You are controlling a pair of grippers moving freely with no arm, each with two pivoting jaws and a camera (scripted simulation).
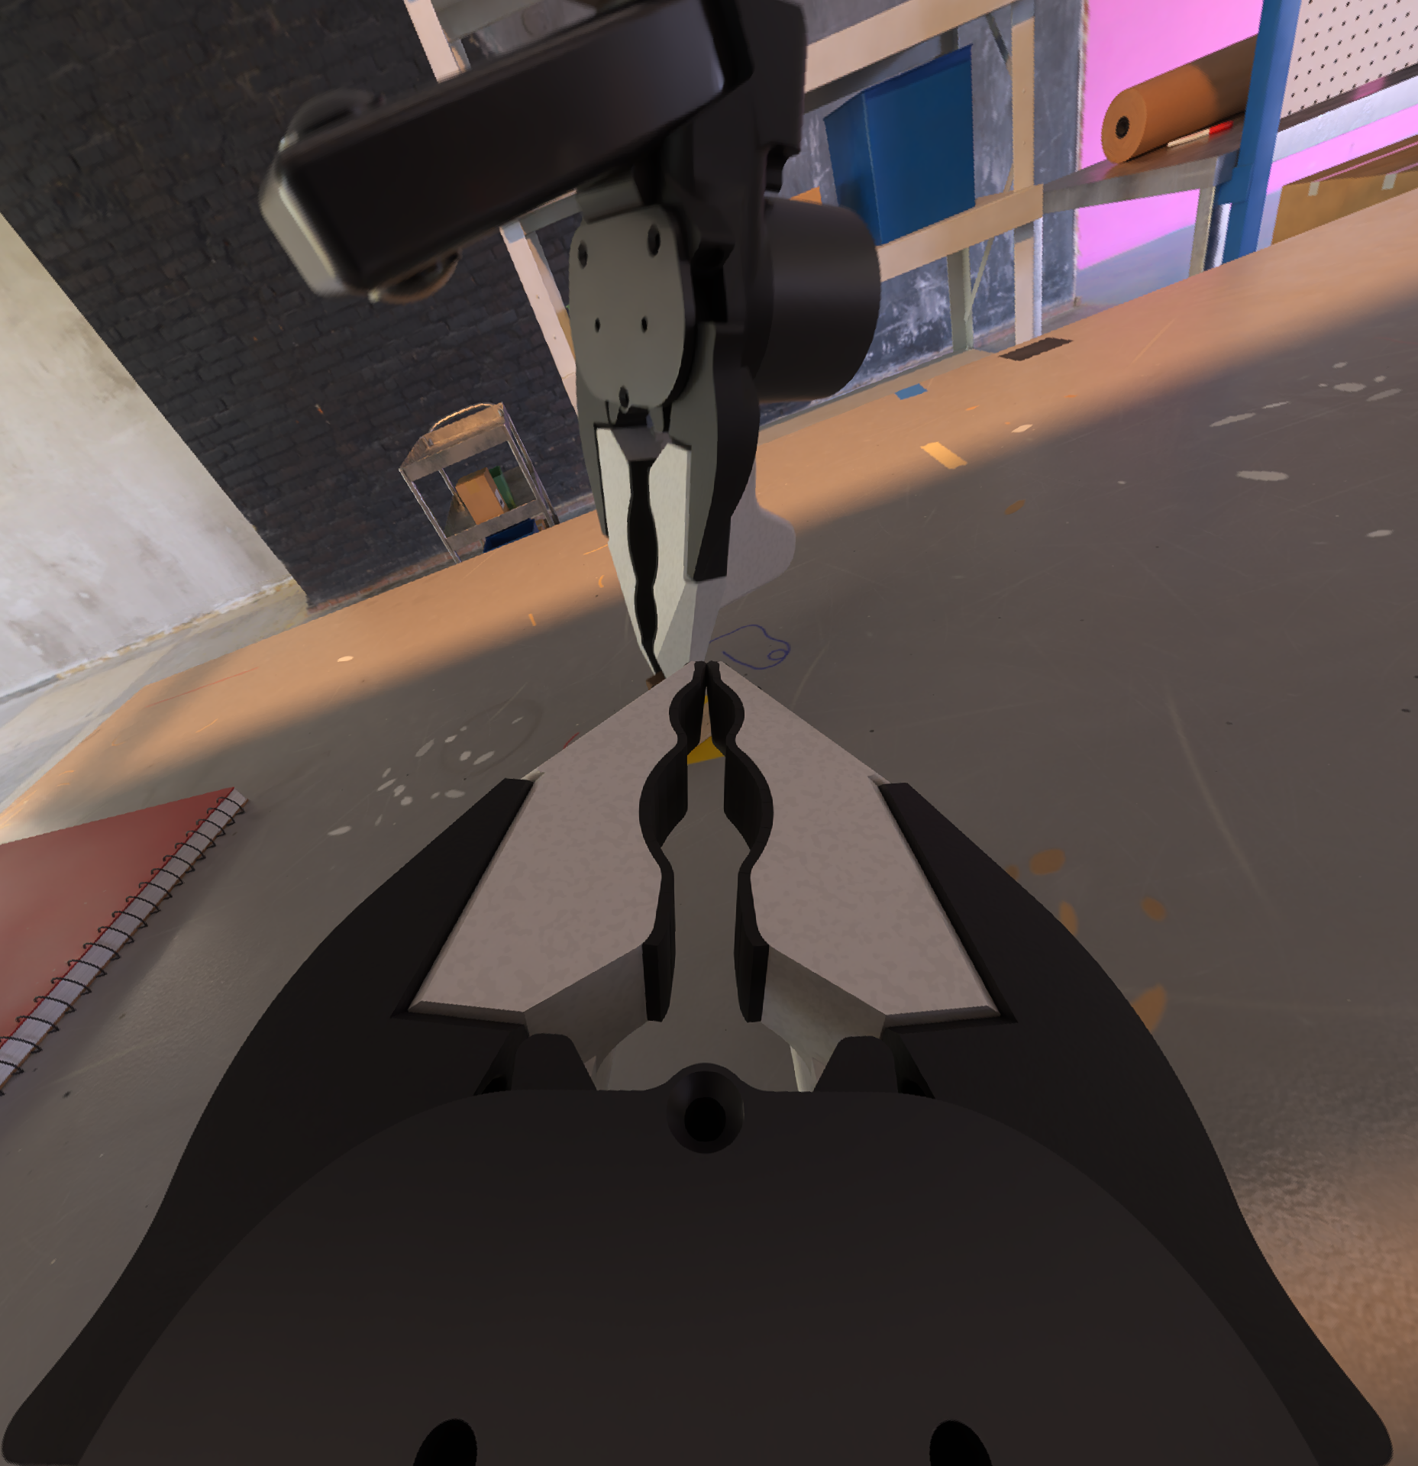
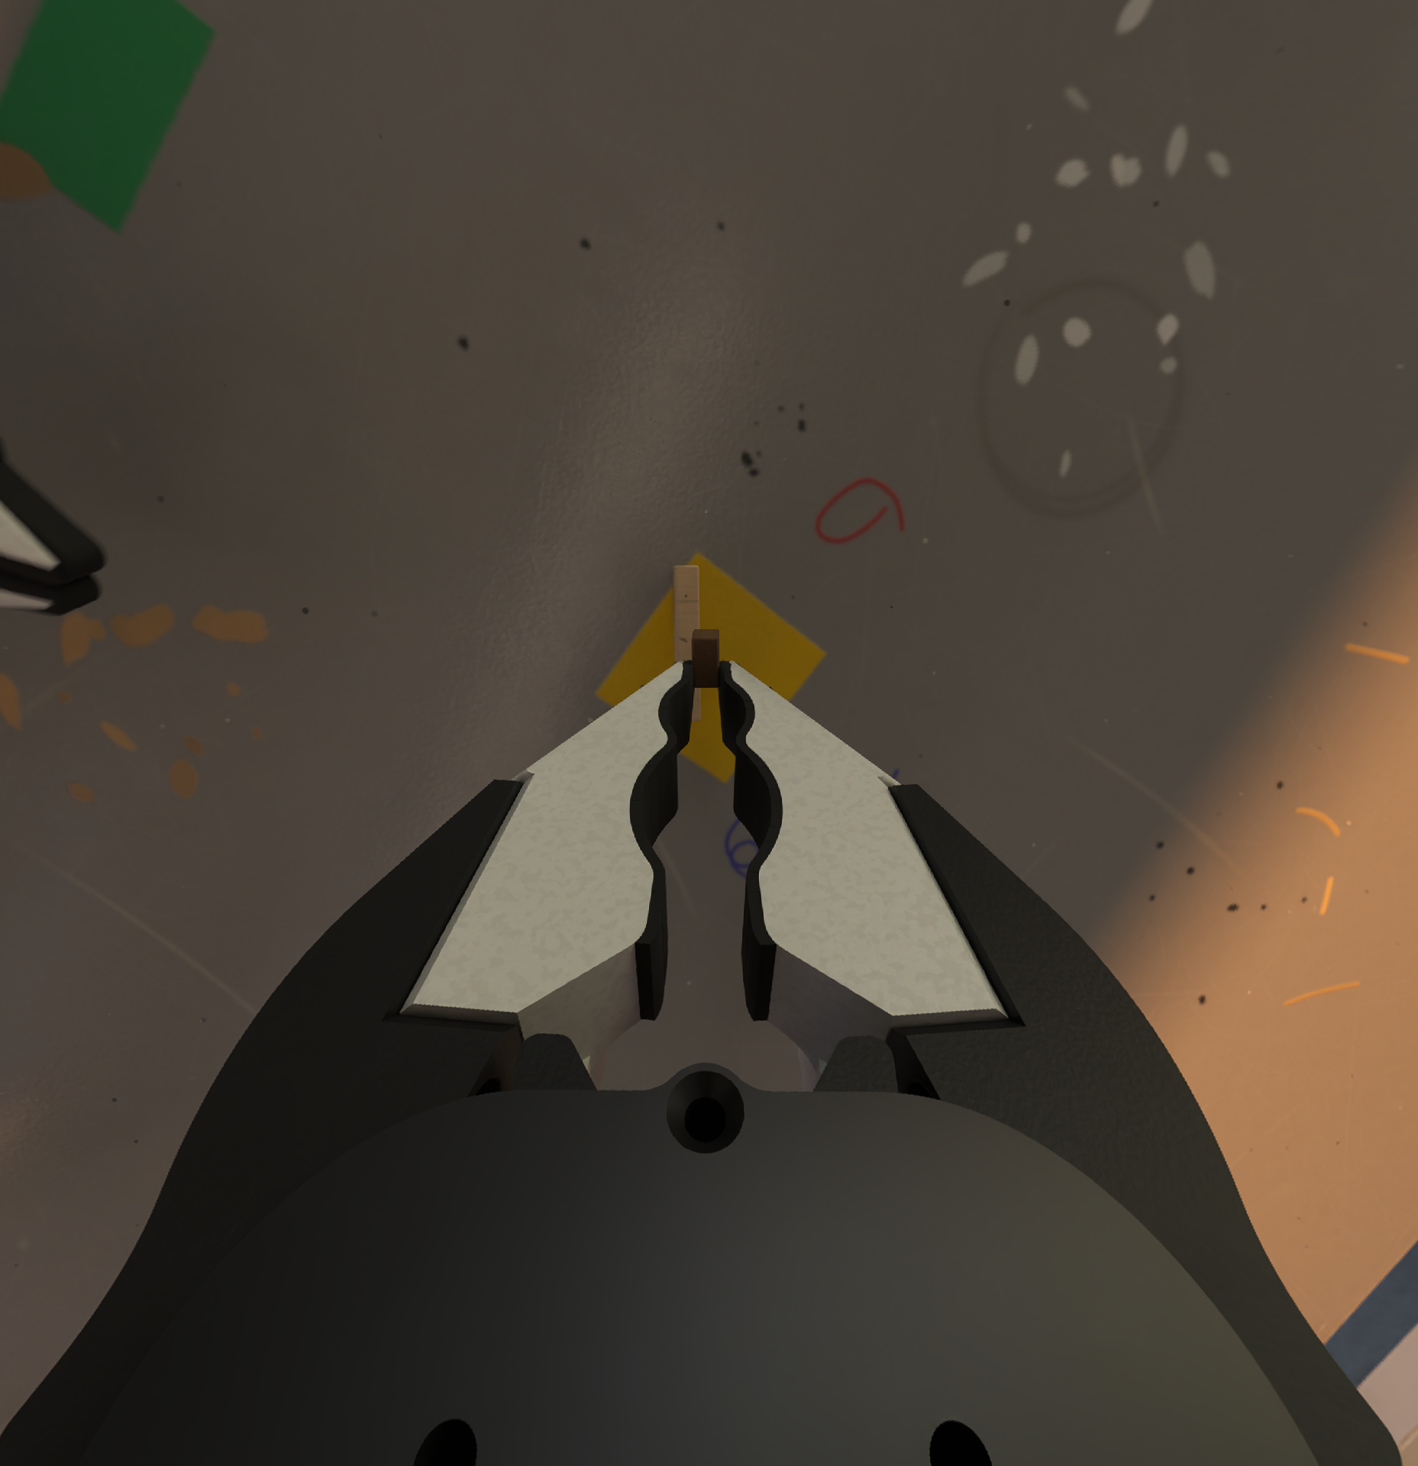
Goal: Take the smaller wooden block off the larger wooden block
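Observation:
In the right wrist view my right gripper (image 2: 705, 670) points down at the table and is shut on the smaller, dark brown wooden block (image 2: 705, 652) at its fingertips. The larger, pale wooden block (image 2: 686, 603) lies just beyond and beneath it on a yellow square patch (image 2: 761, 635). I cannot tell whether the two blocks touch. My left gripper (image 1: 705, 670) is shut and empty, low over the table. It shows at the far left of the right wrist view (image 2: 79, 571), well away from the blocks. The right gripper (image 1: 652, 670) hangs tip-down ahead of it.
A red spiral notebook (image 1: 94, 896) lies on the table to the left. A green card (image 2: 94, 103) lies at the far left corner. Beyond the table edge stand shelves with a blue box (image 1: 904, 143), a cardboard roll (image 1: 1173, 103) and a metal cart (image 1: 483, 484).

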